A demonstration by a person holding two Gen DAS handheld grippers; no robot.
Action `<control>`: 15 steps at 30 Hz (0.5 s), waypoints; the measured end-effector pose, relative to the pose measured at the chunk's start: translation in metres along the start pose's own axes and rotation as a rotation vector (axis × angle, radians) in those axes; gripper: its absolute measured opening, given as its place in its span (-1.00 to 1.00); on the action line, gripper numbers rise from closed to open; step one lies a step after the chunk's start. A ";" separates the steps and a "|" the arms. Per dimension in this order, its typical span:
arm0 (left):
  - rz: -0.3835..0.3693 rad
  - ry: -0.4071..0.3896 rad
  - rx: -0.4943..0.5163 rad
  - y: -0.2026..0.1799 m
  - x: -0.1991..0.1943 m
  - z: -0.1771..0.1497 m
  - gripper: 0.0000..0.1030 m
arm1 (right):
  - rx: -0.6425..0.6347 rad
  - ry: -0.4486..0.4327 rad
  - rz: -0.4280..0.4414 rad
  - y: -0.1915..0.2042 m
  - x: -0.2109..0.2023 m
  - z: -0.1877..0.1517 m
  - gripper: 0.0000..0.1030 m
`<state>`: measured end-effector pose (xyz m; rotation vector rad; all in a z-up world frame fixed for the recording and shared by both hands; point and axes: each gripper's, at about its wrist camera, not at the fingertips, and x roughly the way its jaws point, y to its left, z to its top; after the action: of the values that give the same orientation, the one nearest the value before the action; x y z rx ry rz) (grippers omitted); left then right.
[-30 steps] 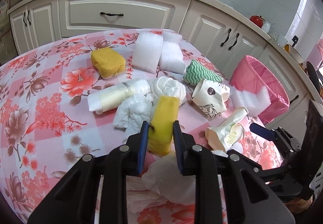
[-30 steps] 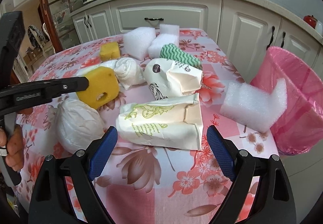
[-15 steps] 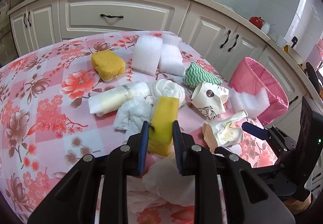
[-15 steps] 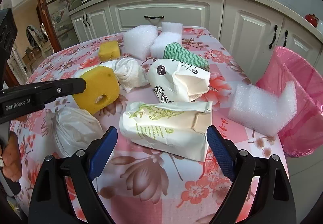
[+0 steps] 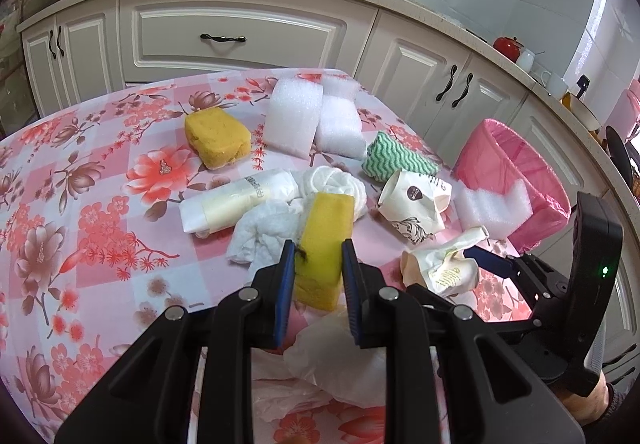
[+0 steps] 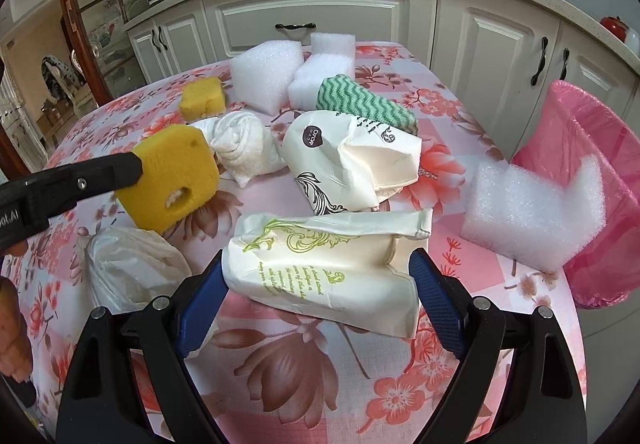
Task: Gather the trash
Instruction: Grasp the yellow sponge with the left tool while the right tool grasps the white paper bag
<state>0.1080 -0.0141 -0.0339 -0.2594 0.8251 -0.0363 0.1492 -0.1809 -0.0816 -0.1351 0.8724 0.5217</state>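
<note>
Over the floral surface (image 5: 80,204), left gripper (image 5: 316,264) has its fingers (image 5: 285,276) clamped on a yellow sponge (image 5: 326,240), held just above the pile w/ tissue (image 5: 268,232) beside it. Right gripper (image 6: 316,288) is spread wide, fingers either side of a crumpled paper cup (image 6: 320,264) lying on the cloth, touching it or not unclear. Pink bin (image 6: 592,184) sits at the right edge, foam block (image 6: 532,212) near it.

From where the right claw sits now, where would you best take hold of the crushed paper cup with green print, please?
Grip the crushed paper cup with green print across its flattened middle, coming from the near side. It lies crosswise between the open right claw, so closing straight on should pinch its short ends.
</note>
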 end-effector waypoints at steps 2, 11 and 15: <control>0.002 -0.005 0.004 -0.002 -0.002 0.000 -0.57 | 0.006 -0.004 -0.003 -0.002 -0.002 0.000 0.62; 0.007 -0.039 0.015 -0.010 -0.013 0.007 -0.57 | 0.024 -0.058 -0.022 -0.015 -0.022 0.004 0.62; 0.007 -0.058 0.024 -0.015 -0.020 0.009 -0.57 | 0.028 -0.093 -0.026 -0.019 -0.035 0.009 0.62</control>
<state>0.1022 -0.0238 -0.0097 -0.2337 0.7673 -0.0317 0.1464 -0.2079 -0.0511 -0.0958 0.7857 0.4877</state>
